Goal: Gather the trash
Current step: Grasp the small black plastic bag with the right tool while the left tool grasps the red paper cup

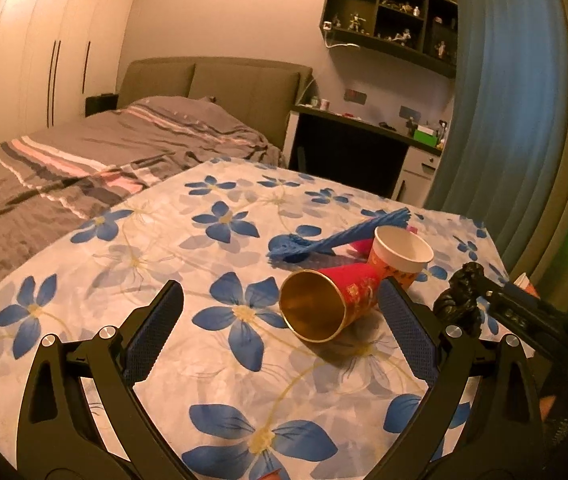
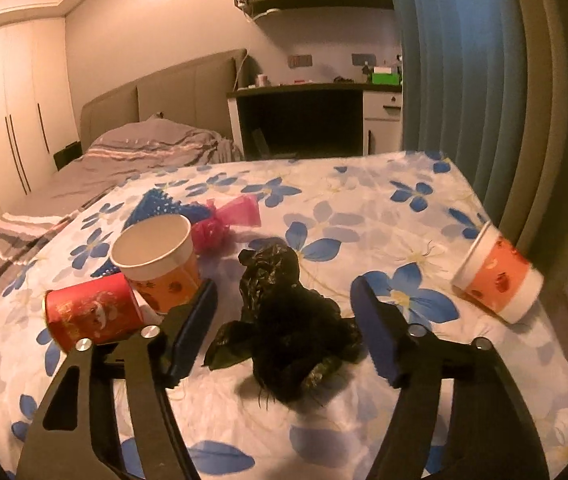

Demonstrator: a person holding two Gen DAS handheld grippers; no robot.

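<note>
A red paper cup (image 1: 326,302) with a gold inside lies on its side on the flowered tablecloth (image 1: 203,248), between my left gripper's open fingers and nearer the right one. It also shows in the right wrist view (image 2: 91,314). An orange cup (image 1: 400,254) stands upright behind it, also seen from the right wrist (image 2: 157,262). My left gripper (image 1: 281,294) is open and empty. A crumpled black trash bag (image 2: 284,320) lies between the open fingers of my right gripper (image 2: 284,292). Another orange cup (image 2: 498,274) lies tipped at the right table edge.
A blue ribbed wrapper (image 1: 340,234) and pink netting (image 2: 227,222) lie behind the cups. A bed (image 1: 83,152) stands to the left, a dark desk (image 2: 300,120) behind the table, and a blue curtain (image 2: 456,80) to the right.
</note>
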